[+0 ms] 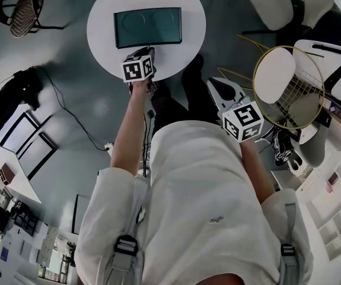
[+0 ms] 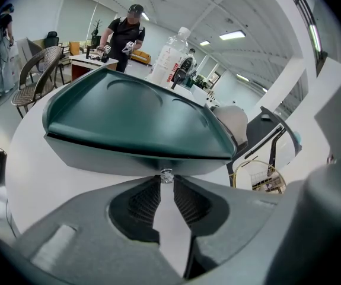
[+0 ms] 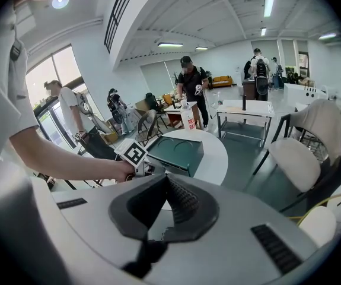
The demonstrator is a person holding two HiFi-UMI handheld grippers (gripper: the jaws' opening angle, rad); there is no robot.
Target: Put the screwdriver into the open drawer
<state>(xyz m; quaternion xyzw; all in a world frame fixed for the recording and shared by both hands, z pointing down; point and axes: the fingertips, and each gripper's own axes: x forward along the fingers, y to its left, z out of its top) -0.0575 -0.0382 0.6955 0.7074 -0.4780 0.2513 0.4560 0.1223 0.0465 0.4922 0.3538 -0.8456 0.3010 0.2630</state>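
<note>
Drawer (image 1: 147,27) sits on white table (image 1: 102,16); left hand-held gripper (image 2: 166,181) pinches knob (image 2: 166,175), right hand-held gripper (image 3: 165,180) closed.

Round white table (image 1: 102,25), smooth top, mostly bare. Dark green rectangular box (image 1: 147,27) flat on it, approx. at ctr, long side facing the near rim, two shallow round recesses in its lid. Small clear knob (image 2: 166,175) on the box's near front face, just above the tabletop. Behind the box, twd the far rim, clear plastic bottle (image 2: 169,61) w/ pale cap, upright; prob. standing on the same top, base hidden by the box.
</note>
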